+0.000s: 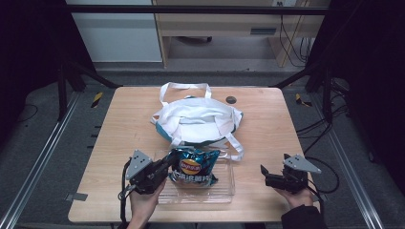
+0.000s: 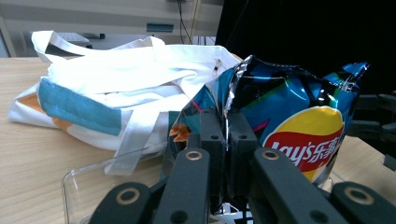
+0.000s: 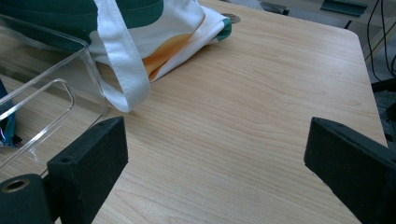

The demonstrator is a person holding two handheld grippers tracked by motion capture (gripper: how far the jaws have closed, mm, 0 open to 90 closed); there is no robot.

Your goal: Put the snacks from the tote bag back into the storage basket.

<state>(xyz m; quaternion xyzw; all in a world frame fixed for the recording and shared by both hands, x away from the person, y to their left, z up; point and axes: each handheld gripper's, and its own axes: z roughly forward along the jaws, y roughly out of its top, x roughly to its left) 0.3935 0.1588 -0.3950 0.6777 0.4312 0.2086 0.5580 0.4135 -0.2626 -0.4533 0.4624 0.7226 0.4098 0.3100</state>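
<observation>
Left gripper [image 1: 165, 167] with jaws on chip bag [image 1: 195, 167] over clear tray [image 1: 224, 193], white tote [image 1: 198, 119] behind.

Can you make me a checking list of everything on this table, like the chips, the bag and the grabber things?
Surface: wooden table, round grommet at the far edge.
Job's things: blue chip bag in a clear plastic tray; white tote bag behind the tray, one strap draped on the tray's rim.
Clutter: nothing seen.
Grippers: left gripper shut on the chip bag's edge; right gripper open, holding nothing.
Cables: black cable trails from the left gripper.
Surroundings: dark floor, wooden desk behind.
</observation>
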